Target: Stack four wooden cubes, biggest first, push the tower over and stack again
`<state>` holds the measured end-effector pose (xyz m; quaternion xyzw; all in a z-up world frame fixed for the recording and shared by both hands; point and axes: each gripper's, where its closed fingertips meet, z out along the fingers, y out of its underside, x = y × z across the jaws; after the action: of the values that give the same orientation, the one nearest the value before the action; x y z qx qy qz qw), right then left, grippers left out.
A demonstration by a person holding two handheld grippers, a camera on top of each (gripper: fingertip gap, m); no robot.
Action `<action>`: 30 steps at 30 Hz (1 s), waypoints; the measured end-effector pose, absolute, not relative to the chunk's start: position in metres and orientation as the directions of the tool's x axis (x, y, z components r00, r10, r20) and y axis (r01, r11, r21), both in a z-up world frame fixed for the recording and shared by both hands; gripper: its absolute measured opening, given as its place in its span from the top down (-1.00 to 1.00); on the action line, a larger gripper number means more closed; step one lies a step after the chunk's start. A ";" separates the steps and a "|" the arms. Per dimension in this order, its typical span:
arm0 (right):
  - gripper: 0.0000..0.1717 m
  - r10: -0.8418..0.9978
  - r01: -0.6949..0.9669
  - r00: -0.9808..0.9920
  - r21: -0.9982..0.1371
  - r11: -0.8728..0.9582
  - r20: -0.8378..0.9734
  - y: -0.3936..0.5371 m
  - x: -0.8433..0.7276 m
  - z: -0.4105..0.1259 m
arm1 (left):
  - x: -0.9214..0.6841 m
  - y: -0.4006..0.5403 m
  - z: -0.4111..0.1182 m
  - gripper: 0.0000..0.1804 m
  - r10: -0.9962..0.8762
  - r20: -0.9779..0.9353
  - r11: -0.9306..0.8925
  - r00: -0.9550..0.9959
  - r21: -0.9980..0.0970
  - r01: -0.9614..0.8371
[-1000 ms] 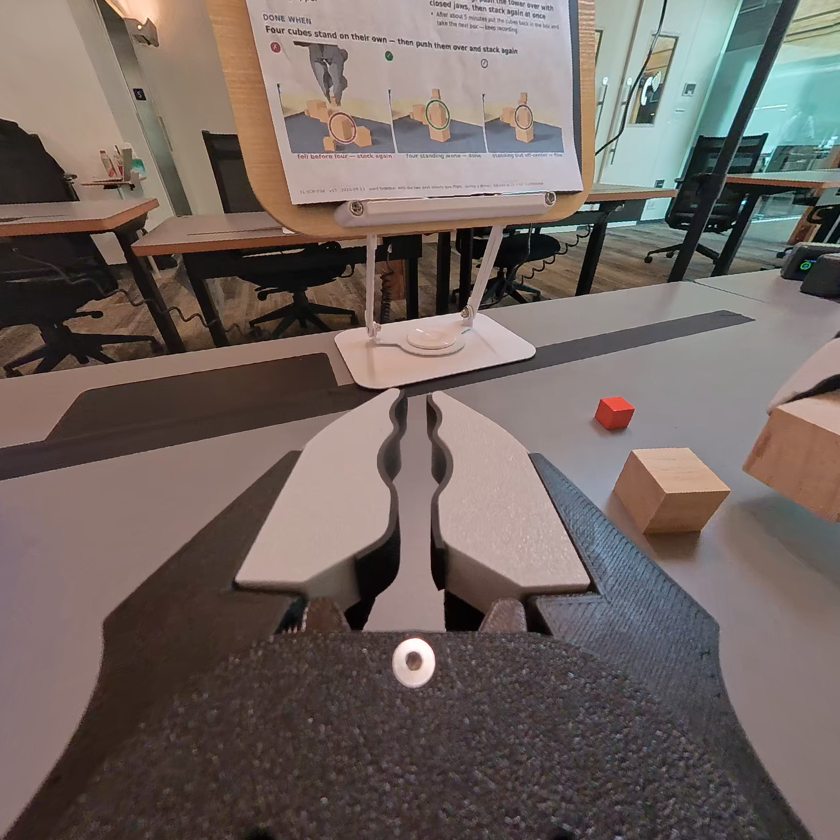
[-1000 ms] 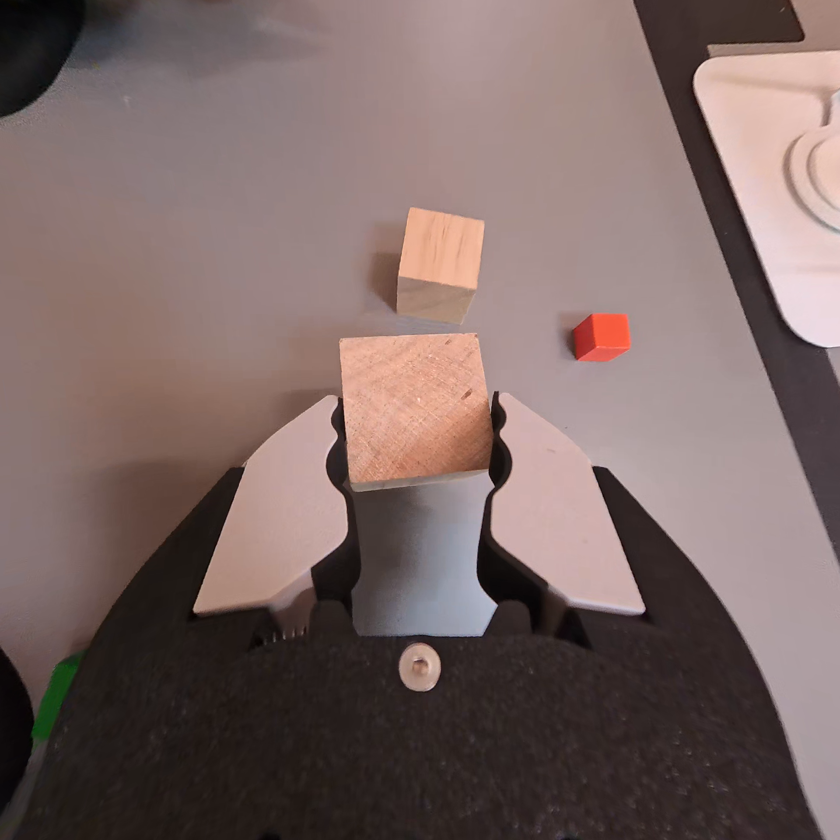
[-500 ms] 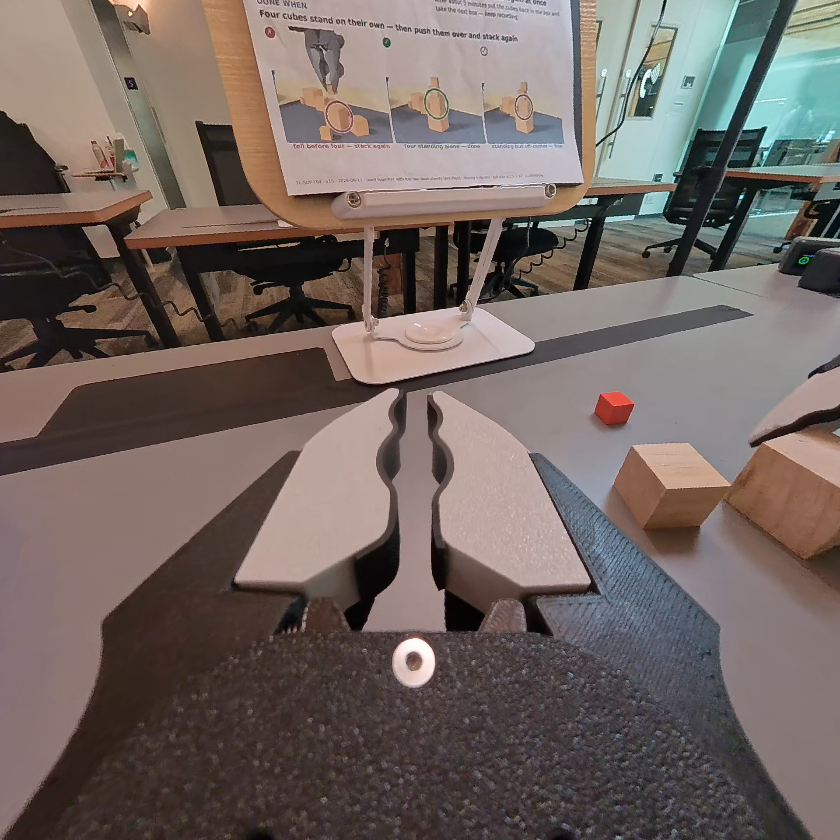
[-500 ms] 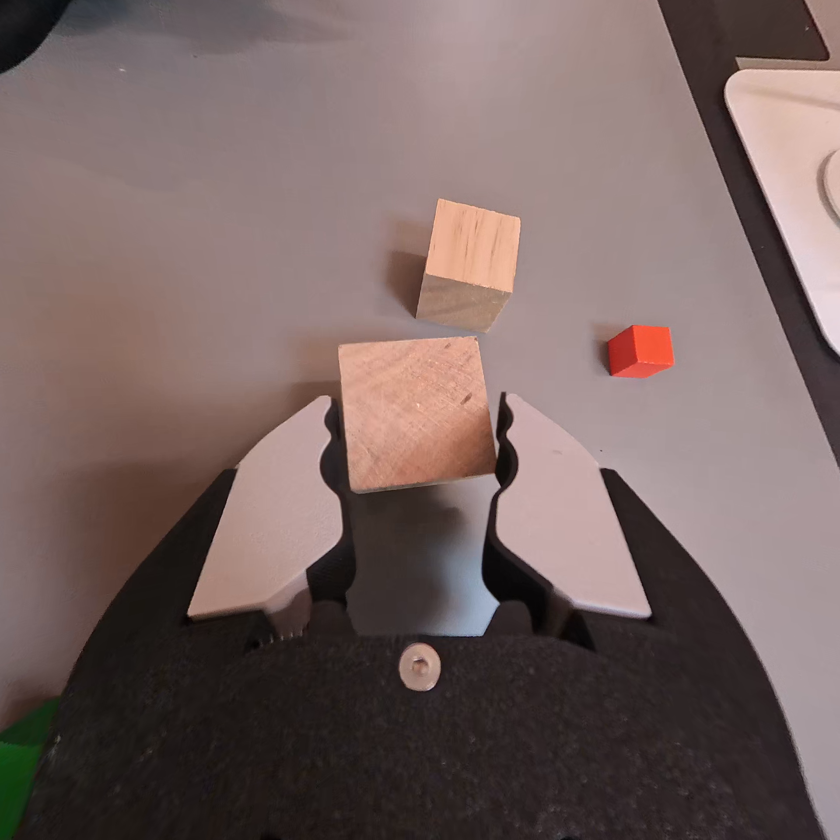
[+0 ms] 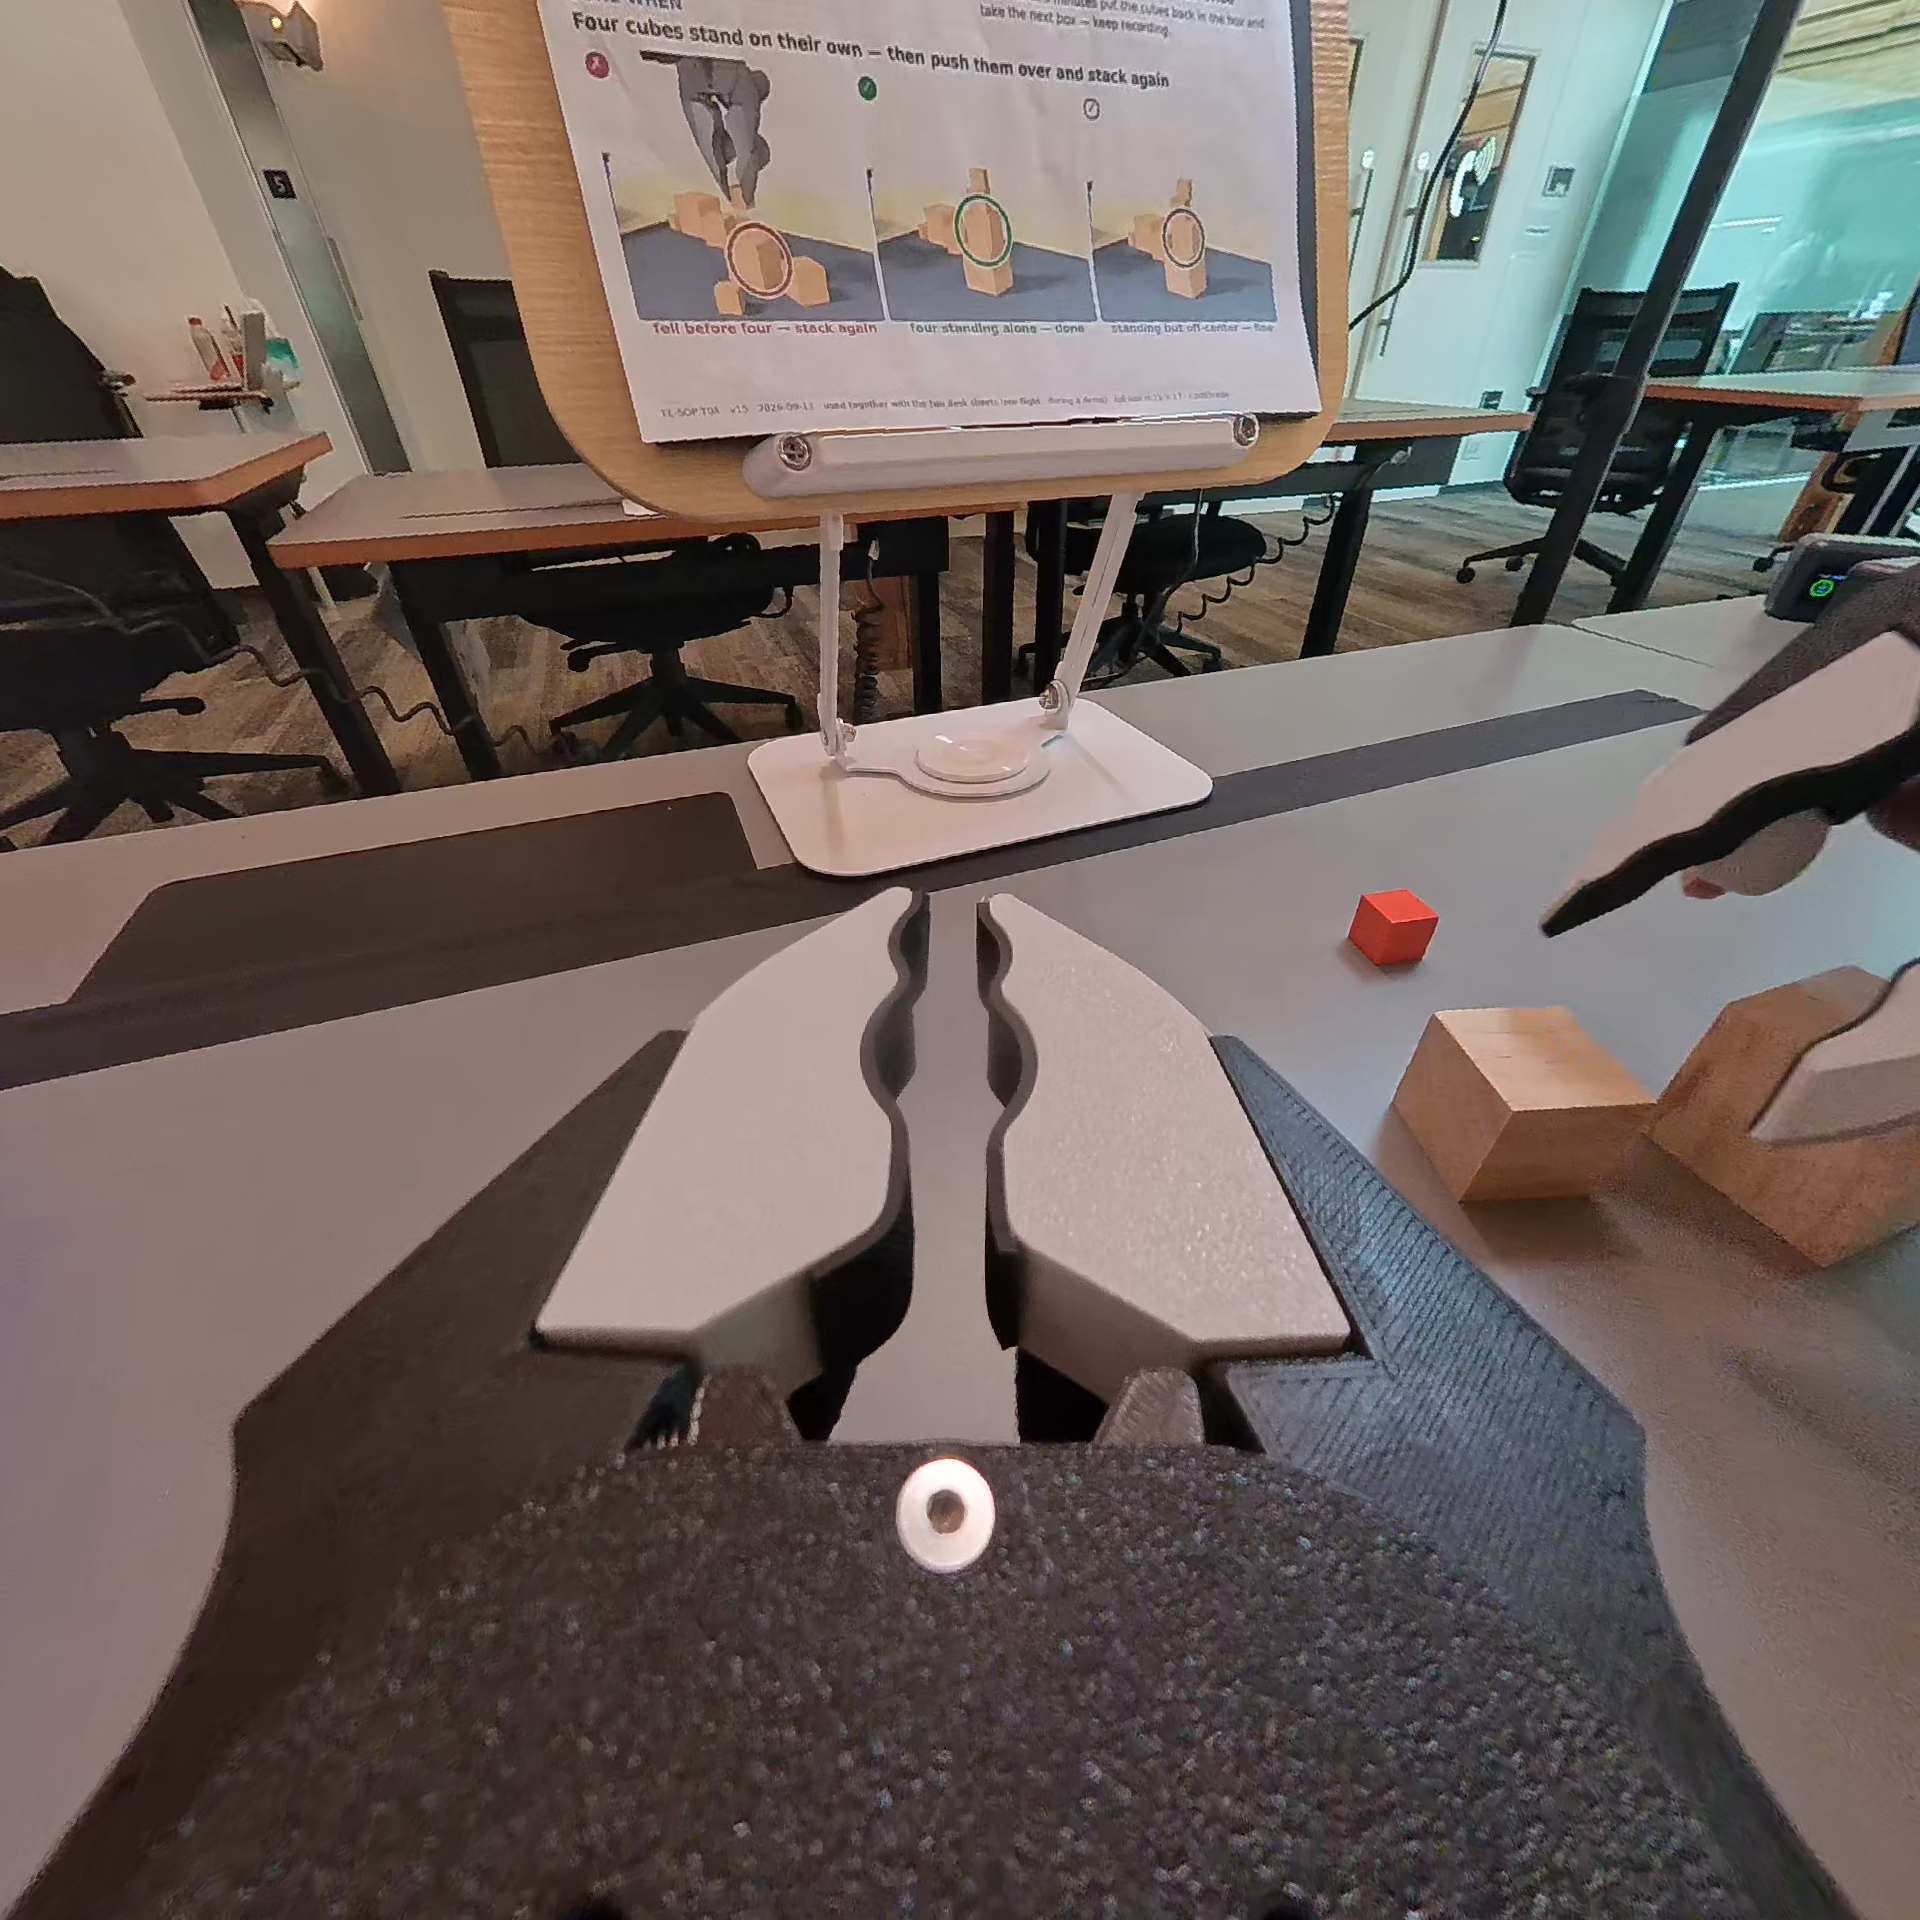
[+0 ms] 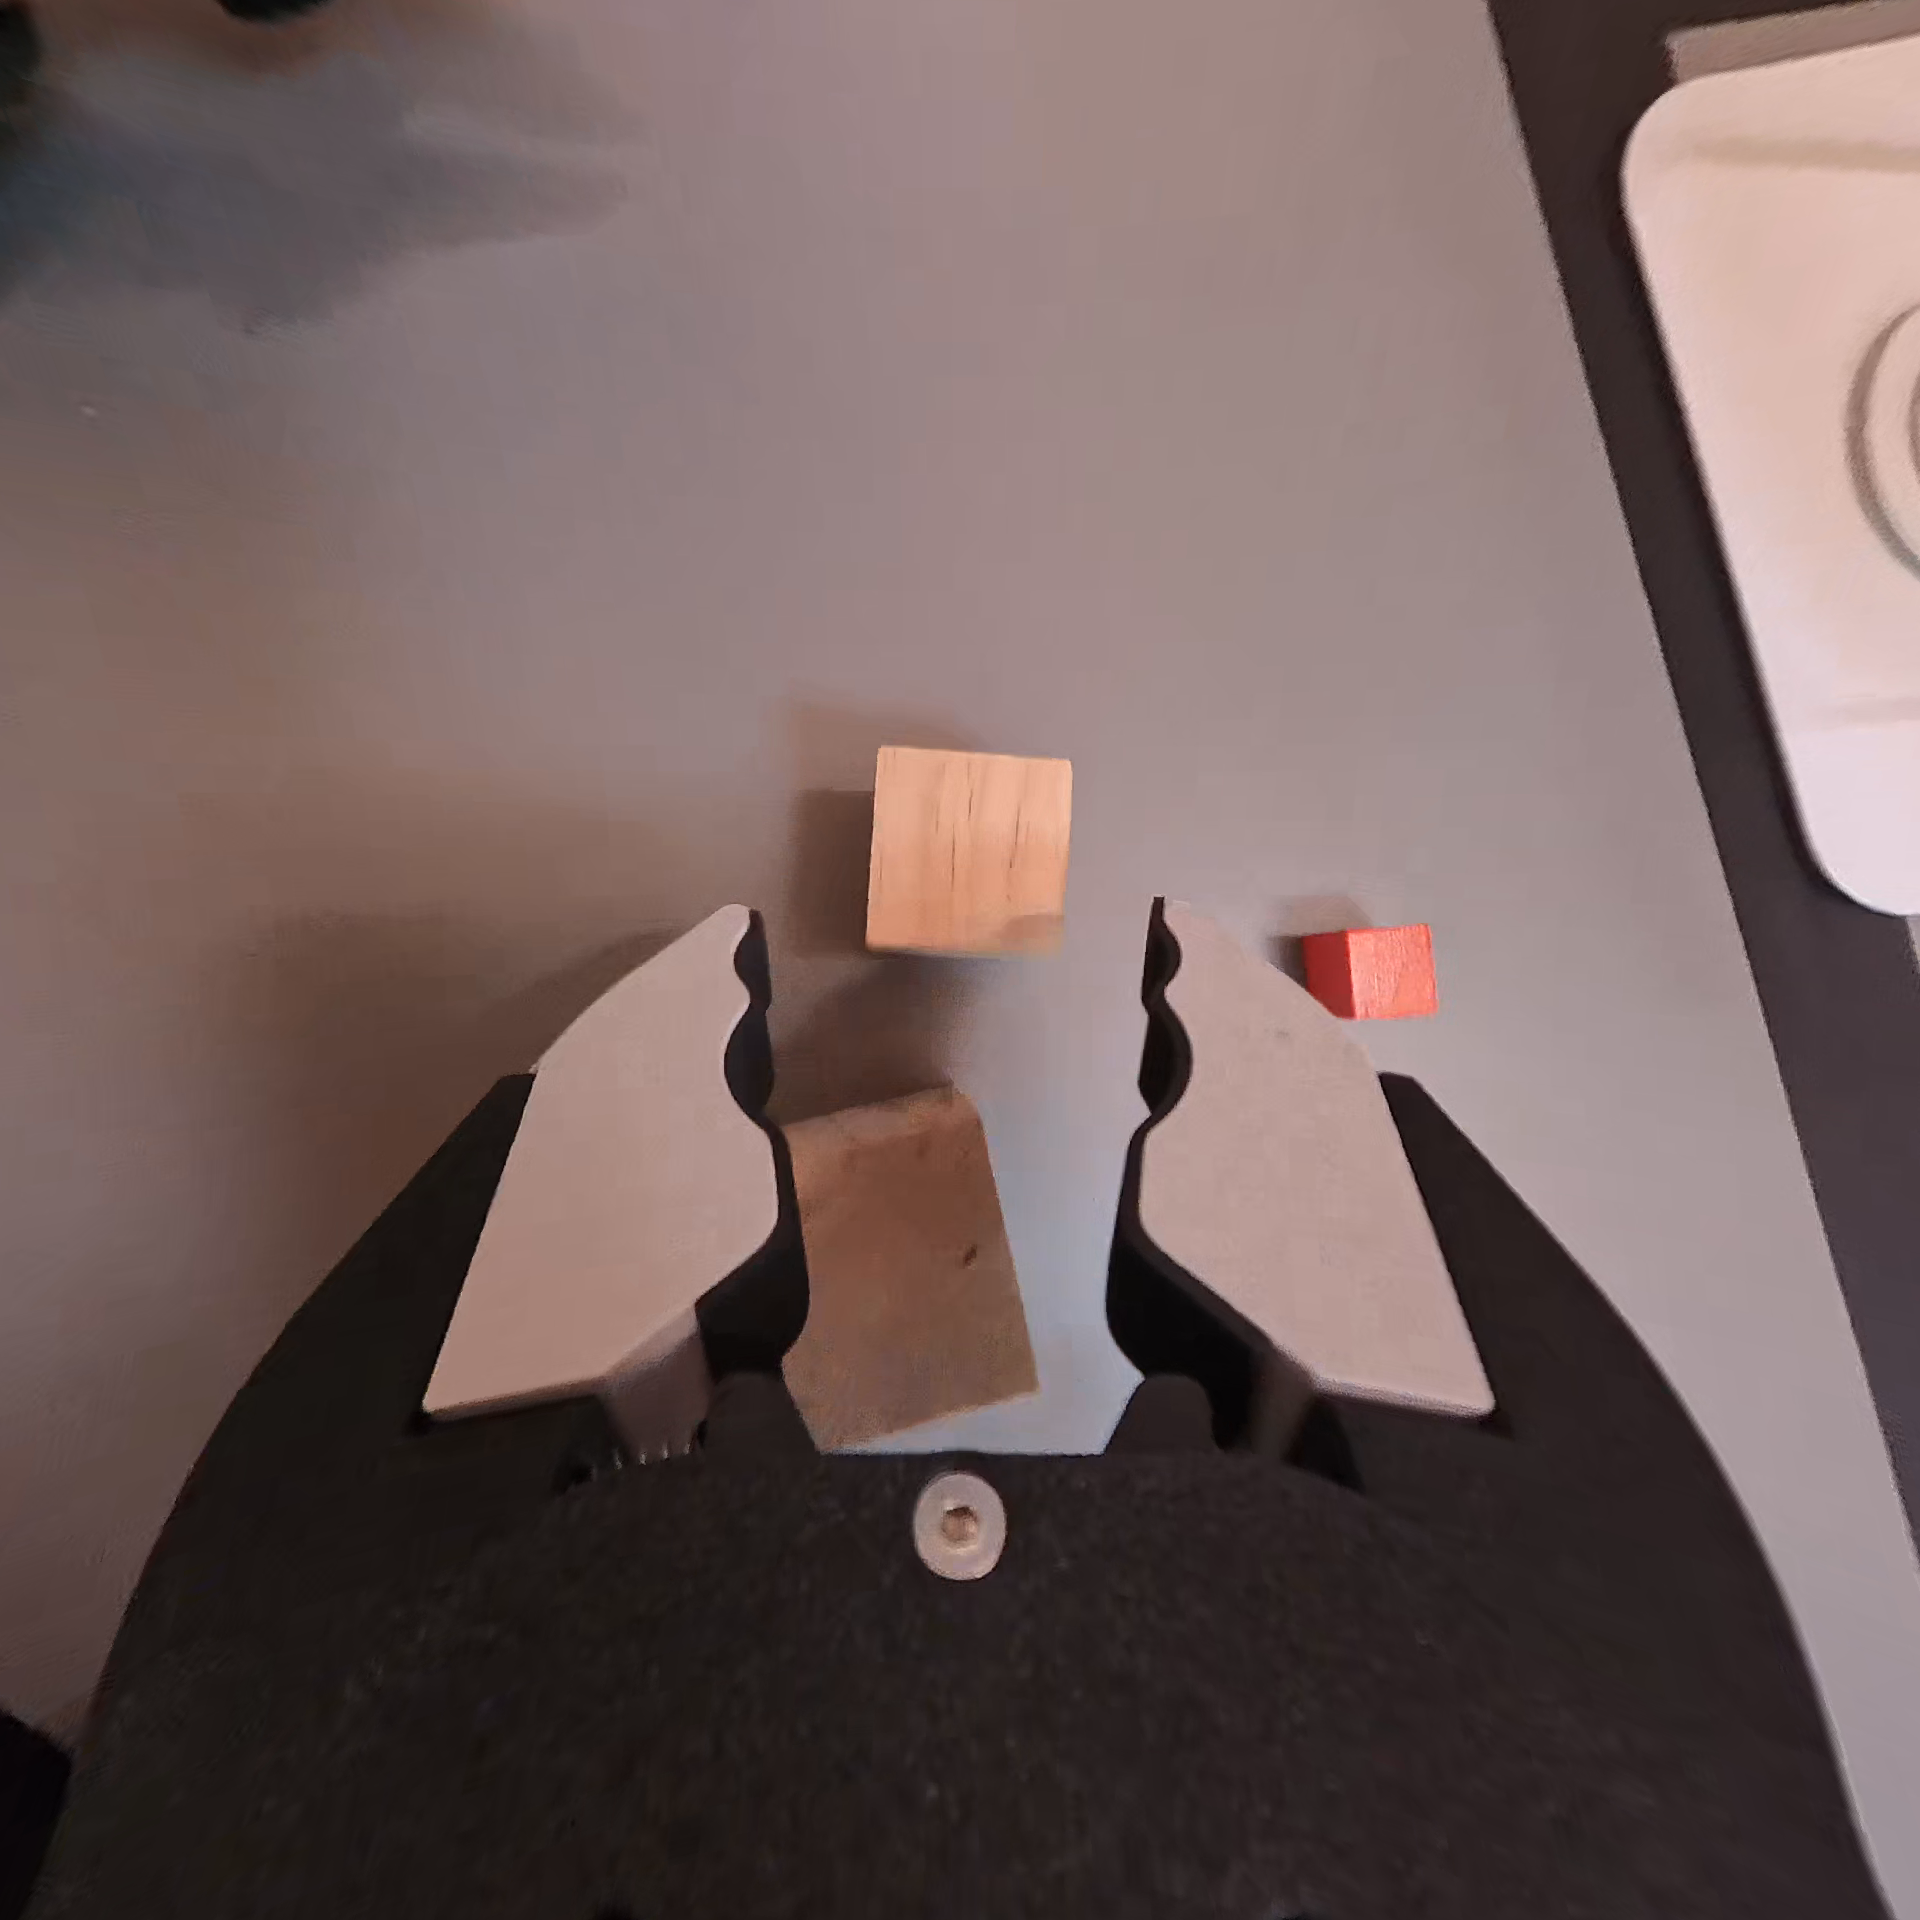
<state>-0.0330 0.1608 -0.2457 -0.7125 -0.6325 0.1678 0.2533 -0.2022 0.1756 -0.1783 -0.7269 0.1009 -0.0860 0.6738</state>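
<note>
My right gripper point(image 6: 951, 920) is open and holds nothing. A large wooden cube point(image 6: 904, 1257) lies on the grey table point(image 6: 520, 623) below it, between the finger bases, with a gap to the right pad. In the left wrist view this cube point(image 5: 1787, 1195) rests on the table at the right edge, with a right gripper finger point(image 5: 1766, 769) raised above it. A smaller wooden cube point(image 6: 968, 847) lies just past the fingertips, and a small red cube point(image 6: 1371, 968) lies to its right. My left gripper point(image 5: 948, 904) is shut to a narrow slit with nothing in it, low over the table.
A white stand base point(image 5: 977, 790) sits on a dark strip point(image 5: 416, 904) across the table and carries a wooden board with a printed sheet point(image 5: 914, 208). The base also shows in the right wrist view point(image 6: 1787, 416). Desks and office chairs stand beyond the table. There is about 20 cm between the tips of the two grippers.
My right gripper set the large wooden cube down on the table, opened wider, let it go and drew up and forward over it. My left gripper stayed still and shut.
</note>
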 end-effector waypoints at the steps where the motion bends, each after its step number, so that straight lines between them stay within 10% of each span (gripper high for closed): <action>1: 0.19 0.987 0.837 0.135 -0.543 -0.066 0.088 0.161 -0.038 -0.250 | -0.202 0.175 -0.178 0.91 -0.264 -0.011 -0.071 0.964 -0.997 -0.030; 10: 0.49 0.986 0.933 0.142 -0.345 -0.105 0.084 0.170 -0.048 -0.274 | -0.201 0.176 -0.178 0.92 -0.275 -0.017 -0.074 0.961 -0.997 -0.039; 30: 0.49 0.989 0.892 -0.113 -0.428 0.142 0.092 0.136 0.021 -0.211 | -0.203 0.173 -0.172 0.96 -0.263 -0.012 -0.045 0.965 -0.999 -0.025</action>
<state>0.0209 0.1364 -0.2113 -0.6412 -0.7337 0.1345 0.1802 -0.2029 0.1733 -0.1722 -0.7175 0.1002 -0.0871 0.6838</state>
